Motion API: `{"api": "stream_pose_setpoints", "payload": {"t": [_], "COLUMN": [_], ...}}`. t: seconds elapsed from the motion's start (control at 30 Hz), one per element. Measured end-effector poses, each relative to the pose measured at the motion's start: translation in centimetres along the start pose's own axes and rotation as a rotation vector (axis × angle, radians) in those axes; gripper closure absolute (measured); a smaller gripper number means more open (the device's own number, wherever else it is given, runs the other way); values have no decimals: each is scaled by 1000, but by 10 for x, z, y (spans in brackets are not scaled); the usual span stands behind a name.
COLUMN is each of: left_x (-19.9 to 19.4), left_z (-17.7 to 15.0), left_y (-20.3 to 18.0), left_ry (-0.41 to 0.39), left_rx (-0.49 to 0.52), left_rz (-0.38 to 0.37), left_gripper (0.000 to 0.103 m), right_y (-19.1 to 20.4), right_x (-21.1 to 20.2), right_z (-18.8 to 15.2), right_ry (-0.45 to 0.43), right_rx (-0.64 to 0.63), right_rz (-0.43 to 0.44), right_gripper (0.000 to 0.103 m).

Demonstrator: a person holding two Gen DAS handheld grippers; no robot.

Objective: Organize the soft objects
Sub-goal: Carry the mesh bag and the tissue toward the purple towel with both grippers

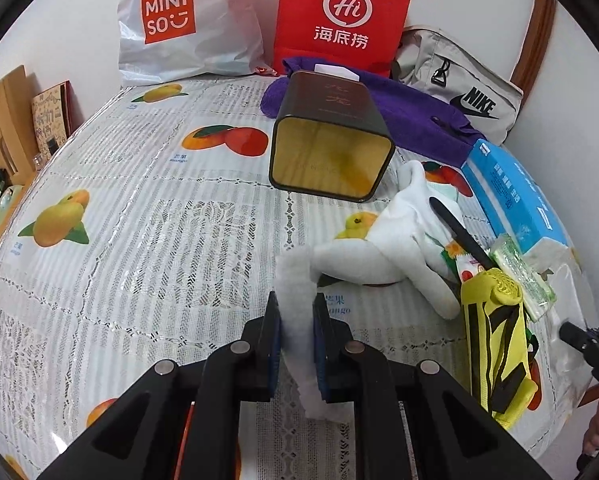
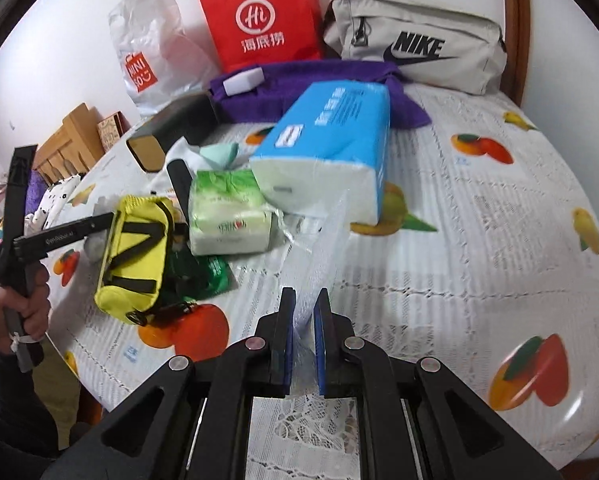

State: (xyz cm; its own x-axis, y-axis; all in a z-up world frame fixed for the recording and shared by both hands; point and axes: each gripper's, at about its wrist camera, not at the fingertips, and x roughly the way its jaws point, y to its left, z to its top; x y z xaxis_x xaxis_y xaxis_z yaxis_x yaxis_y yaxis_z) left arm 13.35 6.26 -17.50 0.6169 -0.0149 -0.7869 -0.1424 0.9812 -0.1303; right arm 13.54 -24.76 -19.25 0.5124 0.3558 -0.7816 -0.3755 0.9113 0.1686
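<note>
White fleece strip [image 1: 297, 300] pinched in my left gripper [image 1: 297, 312], trailing to plush toy [image 1: 383, 248] on table [image 1: 159, 240] | clear plastic film [image 2: 319, 256] clamped in my right gripper [image 2: 304, 312] | beyond: blue tissue pack [image 2: 331, 136], open tin [image 1: 331, 148], purple towel [image 1: 411, 108]

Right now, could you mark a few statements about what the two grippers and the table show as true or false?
1. The left gripper is shut on a white cloth. True.
2. The tin stands upright. False: it lies on its side, open end toward the left camera.
3. The right gripper is open and holds nothing. False: it is shut on a clear plastic bag.
4. The yellow pouch lies beside the green tissue pack. True.
5. The red bag lies flat on the table. False: it stands upright at the back.
</note>
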Motion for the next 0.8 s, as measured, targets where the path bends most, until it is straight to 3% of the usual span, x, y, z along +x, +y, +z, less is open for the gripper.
{"api": "stream_pose_setpoints", "payload": {"t": [0.23, 0.4, 0.8], "left_x": [-3, -9, -32], "left_z": [3, 9, 46], "left_y": [-2, 8, -4], "left_ry": [11, 33, -16], "left_rx": [27, -55, -39], "left_rz": [22, -22, -38], "left_gripper": [94, 94, 94], "right_y": [-3, -4, 6], "right_x": [10, -5, -39], "right_z": [-4, 3, 39], "right_ry": [13, -2, -68], "right_rx": [8, 1, -30], "right_rz": [25, 39, 108], "right_gripper": [94, 94, 94]}}
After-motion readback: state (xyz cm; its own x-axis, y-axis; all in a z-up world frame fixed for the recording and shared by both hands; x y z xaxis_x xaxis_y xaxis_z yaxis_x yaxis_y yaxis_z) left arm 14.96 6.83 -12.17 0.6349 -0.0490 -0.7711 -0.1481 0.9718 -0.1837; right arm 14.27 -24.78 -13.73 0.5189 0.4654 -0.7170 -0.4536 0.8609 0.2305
